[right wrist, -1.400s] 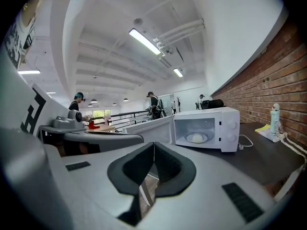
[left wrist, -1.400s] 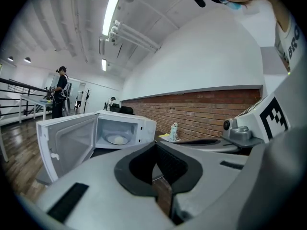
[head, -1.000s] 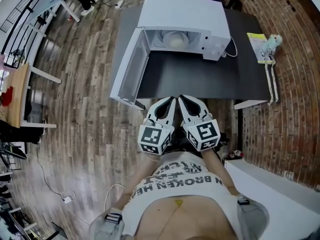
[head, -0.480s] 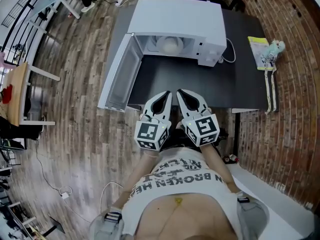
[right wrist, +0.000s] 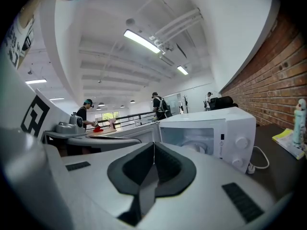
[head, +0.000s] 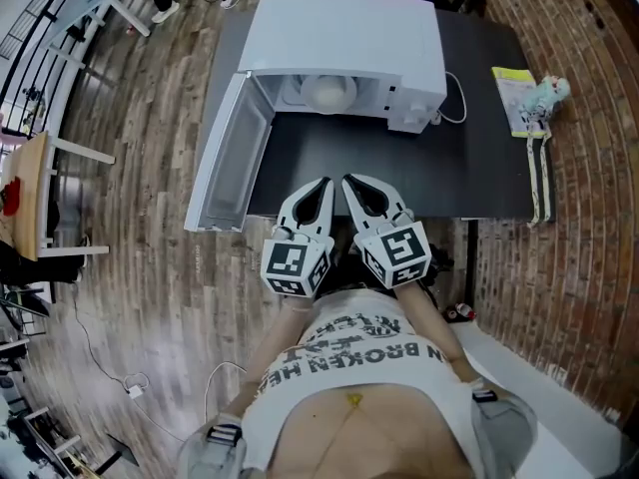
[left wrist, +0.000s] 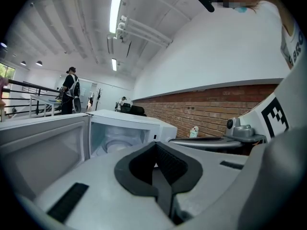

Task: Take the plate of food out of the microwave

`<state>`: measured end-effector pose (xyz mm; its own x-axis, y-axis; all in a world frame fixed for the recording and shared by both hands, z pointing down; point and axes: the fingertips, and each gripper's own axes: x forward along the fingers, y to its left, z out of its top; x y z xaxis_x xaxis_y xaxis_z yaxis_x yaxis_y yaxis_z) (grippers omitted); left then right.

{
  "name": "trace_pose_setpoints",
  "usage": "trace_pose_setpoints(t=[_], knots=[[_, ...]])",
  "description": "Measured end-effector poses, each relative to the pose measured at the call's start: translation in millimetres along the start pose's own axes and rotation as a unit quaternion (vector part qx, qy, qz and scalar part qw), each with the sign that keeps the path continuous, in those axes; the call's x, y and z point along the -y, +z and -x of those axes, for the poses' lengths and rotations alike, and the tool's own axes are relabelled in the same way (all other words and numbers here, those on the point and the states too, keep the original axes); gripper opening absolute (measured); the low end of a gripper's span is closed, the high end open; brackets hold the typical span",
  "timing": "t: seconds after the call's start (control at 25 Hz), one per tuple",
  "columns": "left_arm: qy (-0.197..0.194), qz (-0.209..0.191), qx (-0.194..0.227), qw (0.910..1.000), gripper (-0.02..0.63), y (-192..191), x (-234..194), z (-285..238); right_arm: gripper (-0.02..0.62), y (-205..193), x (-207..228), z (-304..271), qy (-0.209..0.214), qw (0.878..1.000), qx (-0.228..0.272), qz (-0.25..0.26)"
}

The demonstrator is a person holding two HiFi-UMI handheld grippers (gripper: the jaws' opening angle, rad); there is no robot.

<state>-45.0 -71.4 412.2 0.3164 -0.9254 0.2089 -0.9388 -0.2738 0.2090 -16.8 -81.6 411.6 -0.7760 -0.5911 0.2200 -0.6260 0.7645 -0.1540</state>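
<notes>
The boxy white microwave sits on a matte black table, its door swung wide to the left; the round, pale plate of food rests inside; the left gripper and right gripper, smooth white shells with ribbed dark pads, are pressed together on nothing, side by side at the table's front edge.
</notes>
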Motion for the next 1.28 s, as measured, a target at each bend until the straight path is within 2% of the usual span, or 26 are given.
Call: trace_pose_setpoints(t=[0.56, 0.96, 1.12, 1.28], knots=[[-0.068, -0.011, -0.012, 0.9976, 0.008, 31.3, -63.4, -73.8, 0.009, 24.6, 43.2, -80.6, -0.072, 0.997, 0.006, -0.009], [-0.106, -0.008, -0.042, 0.9935, 0.008, 31.4, -119.8, -112.3, 0.009, 26.1, 58.5, -146.6, -0.115, 0.993, -0.008, -0.019], [-0.109, -0.008, -0.052, 0.9926, 0.008, 27.2, -132.1, -126.6, 0.009, 22.6, 69.6, -159.7, -0.122, 0.992, -0.016, -0.025], [-0.094, 0.002, -0.058, 0.9938, 0.008, 24.2, -131.6, -140.0, 0.009, 21.5, 86.0, -161.9, -0.115, 0.993, -0.031, -0.008]])
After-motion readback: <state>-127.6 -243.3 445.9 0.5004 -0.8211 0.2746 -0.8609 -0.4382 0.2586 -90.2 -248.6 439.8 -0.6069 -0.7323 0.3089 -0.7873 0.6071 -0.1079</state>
